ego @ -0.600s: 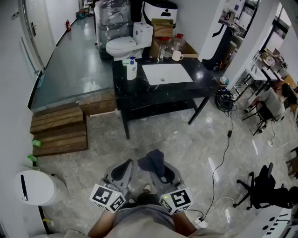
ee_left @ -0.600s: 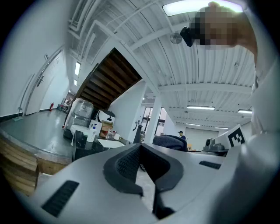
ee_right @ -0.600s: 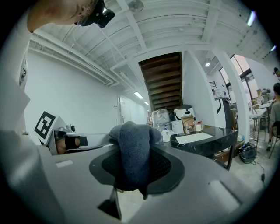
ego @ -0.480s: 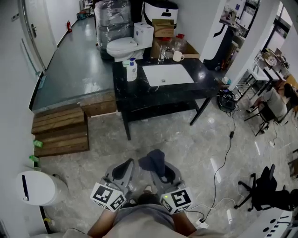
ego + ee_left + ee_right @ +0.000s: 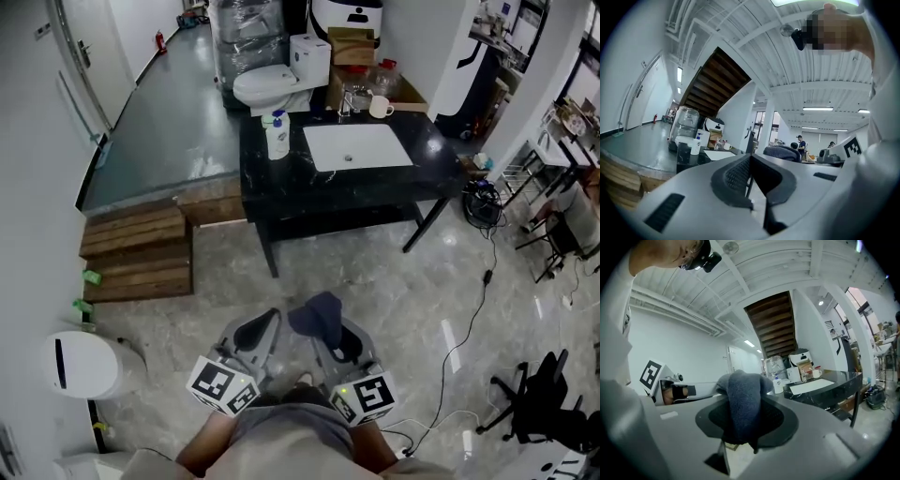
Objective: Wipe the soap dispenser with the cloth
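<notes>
On counter (image 5: 433, 161) ahead, soap dispenser (image 5: 277, 137) — well apart from right gripper (image 5: 331, 333) clamping cloth (image 5: 316, 314), left gripper (image 5: 255, 334) closed, empty

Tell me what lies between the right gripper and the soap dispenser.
Head view: from the right gripper, shut on the cloth, bare marble floor runs to the black counter, where the soap dispenser stands at the far left.

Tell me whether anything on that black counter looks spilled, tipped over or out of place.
Nothing stands out. The soap dispenser stands upright at the black counter's left end beside the sink, and the mug sits upright at the back.
</notes>
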Tool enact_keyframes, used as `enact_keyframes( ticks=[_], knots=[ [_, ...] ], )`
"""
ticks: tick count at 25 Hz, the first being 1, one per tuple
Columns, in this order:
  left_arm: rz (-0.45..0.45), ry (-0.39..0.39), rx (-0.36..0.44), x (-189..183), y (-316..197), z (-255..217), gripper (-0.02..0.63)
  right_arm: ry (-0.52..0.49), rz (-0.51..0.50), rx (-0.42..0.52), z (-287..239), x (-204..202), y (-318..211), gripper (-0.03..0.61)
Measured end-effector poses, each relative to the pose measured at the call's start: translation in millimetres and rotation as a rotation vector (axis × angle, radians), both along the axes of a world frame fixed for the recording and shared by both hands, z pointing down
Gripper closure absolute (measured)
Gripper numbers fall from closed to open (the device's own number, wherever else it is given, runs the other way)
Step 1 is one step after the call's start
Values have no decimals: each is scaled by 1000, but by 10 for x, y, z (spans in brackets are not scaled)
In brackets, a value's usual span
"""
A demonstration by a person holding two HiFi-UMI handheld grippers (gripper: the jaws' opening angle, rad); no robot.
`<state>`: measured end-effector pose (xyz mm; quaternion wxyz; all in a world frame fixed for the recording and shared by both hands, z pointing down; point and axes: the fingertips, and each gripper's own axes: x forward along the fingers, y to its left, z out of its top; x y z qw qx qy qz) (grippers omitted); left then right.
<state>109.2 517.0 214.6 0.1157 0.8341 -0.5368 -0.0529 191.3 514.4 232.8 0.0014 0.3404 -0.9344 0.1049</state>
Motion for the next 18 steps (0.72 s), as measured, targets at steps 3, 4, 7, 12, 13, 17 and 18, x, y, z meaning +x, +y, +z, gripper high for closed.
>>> enact_keyframes(
  ticks=[3,4,7,12,13,17,18],
  knots=[
    [-27,-9,6,-21,-72,-20,608,-25,-30,1,-25,34,-105,459],
    [-33,-11,4,-35,-91,-13,608,-29,-32,-2,-20,42,-137,457],
    [-44,-17,-13,-66,-137,37,607,-43,-40,-13,-2,41,-210,457],
    [-51,-12,-43,-123,-234,140,607,-45,-73,-42,85,-64,-296,456],
    [-51,-7,-54,-150,-265,188,608,-46,-78,-48,110,-97,-314,456],
    [-45,24,-73,-270,-464,312,609,-21,-86,-56,182,-230,-466,456],
    [-42,30,-70,-303,-527,310,608,-13,-86,-57,185,-266,-515,456]
  ],
)
